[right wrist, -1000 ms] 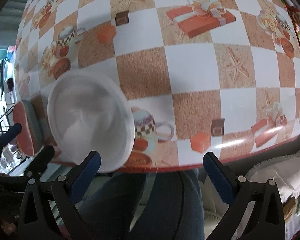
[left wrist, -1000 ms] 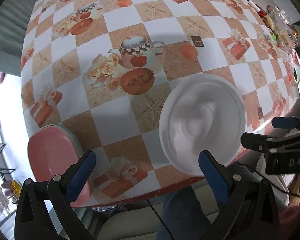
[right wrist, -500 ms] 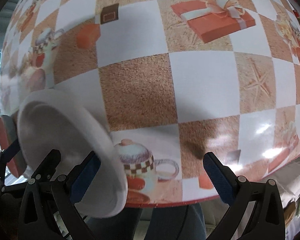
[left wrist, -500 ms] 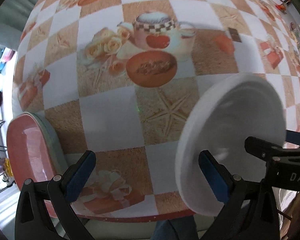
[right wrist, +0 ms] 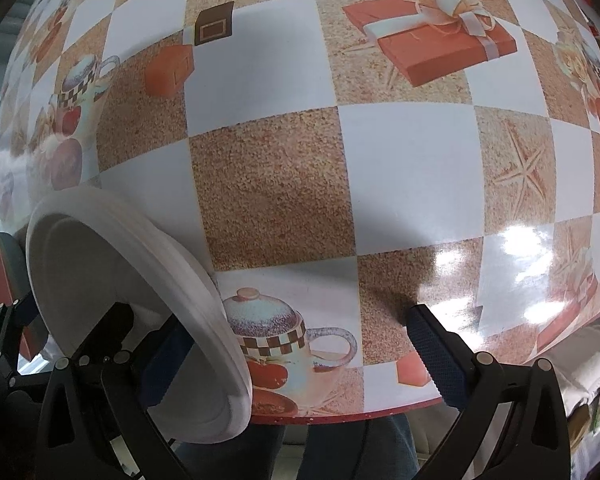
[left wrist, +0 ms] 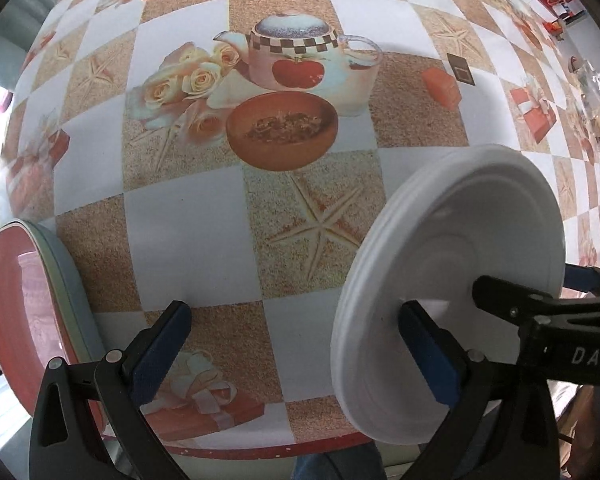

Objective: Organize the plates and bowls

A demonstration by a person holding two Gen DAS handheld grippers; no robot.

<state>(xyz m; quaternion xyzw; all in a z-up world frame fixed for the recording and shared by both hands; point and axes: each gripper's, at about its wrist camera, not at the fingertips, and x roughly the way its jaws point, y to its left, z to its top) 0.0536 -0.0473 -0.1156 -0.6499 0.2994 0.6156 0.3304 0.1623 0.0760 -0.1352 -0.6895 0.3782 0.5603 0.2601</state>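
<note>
A white plate (left wrist: 452, 280) stands tilted up on its edge near the table's front edge; it also shows in the right wrist view (right wrist: 140, 304). My left gripper (left wrist: 296, 352) is open, and its right finger (left wrist: 428, 352) lies against the plate's face. My right gripper (right wrist: 296, 352) is open, and its left finger (right wrist: 164, 364) is under the plate's rim on the other side. A stack of plates with a pink one on top (left wrist: 24, 300) sits at the table's left front corner, left of my left gripper.
The table (left wrist: 188, 232) carries a checked oilcloth printed with teapots, starfish and gift boxes. Its front edge (right wrist: 340, 416) runs just below both grippers. Small items crowd the far right edge (left wrist: 596, 120).
The white plate has gone from lying flat to standing tilted on edge between the two grippers. Both grippers have moved in closer to the table and to the plate.
</note>
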